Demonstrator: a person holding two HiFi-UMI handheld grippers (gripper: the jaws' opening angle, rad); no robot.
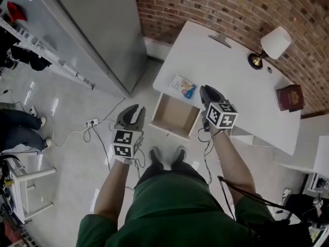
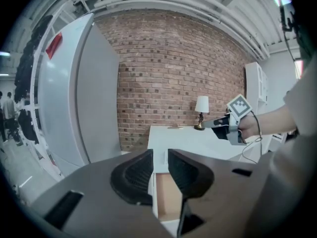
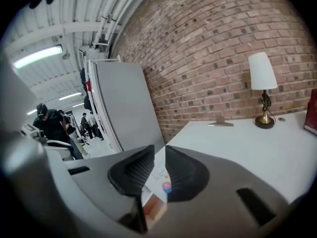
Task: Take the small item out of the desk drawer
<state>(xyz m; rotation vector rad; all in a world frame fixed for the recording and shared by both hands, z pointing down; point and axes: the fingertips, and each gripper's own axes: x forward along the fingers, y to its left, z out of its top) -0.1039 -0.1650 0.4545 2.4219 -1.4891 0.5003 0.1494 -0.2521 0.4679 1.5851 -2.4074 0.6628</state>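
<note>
Small item (image 1: 183, 86): a flat white and blue packet that lay on the white desk (image 1: 221, 68), near the desk's edge and just behind the open drawer (image 1: 175, 116). Not in either tool.
Drawer: stood pulled out towards the person; its brown floor showed bare in the head view.
Left gripper (image 1: 134, 112): hovered over the floor to the left of the drawer, clear of the desk. The jaws stood a narrow gap apart with nothing in the gap. Its own view (image 2: 159, 170) looked through the gap into the drawer (image 2: 168, 197).
Right gripper (image 1: 206, 91): was held over the desk's front edge, to the right of the packet, and touched neither. The jaws were only slightly apart and gripped nothing. Through the slit (image 3: 157, 170) the packet (image 3: 161, 180) was seen lying on the desk beyond, with the drawer (image 3: 153, 207) below it.
Desk, far side: a lamp (image 1: 272, 44) with a white shade stood near the brick wall (image 1: 205, 4); a dark red book (image 1: 290, 96) lay near the right end.
Left of desk: a tall grey cabinet (image 1: 97, 30).
Floor: a white power strip (image 1: 91, 122) with trailing cables, to the left of the left gripper.
</note>
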